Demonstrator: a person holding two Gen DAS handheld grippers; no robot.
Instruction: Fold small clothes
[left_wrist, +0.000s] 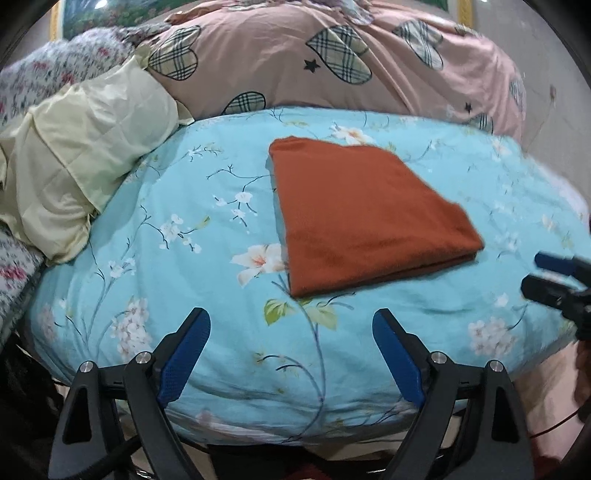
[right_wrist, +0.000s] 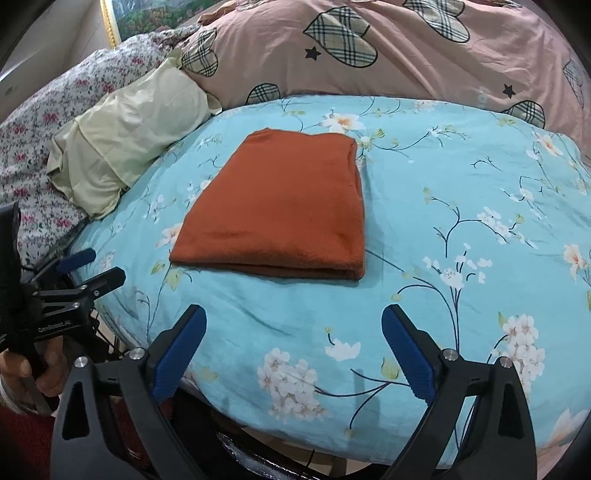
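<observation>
Framed picture (right_wrist: 122, 18) cut by top edge; right tongs (left_wrist: 537, 273) blurred, half out of frame.

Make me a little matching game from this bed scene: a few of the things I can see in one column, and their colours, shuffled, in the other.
Things:
1. folded cloth
2. floral cover beneath it
3. pillow to the left
4. quilt with plaid hearts behind

Colours:
A. pale yellow
B. pink
C. rust orange
D. light blue

Pairs: 1-C, 2-D, 3-A, 4-B
</observation>
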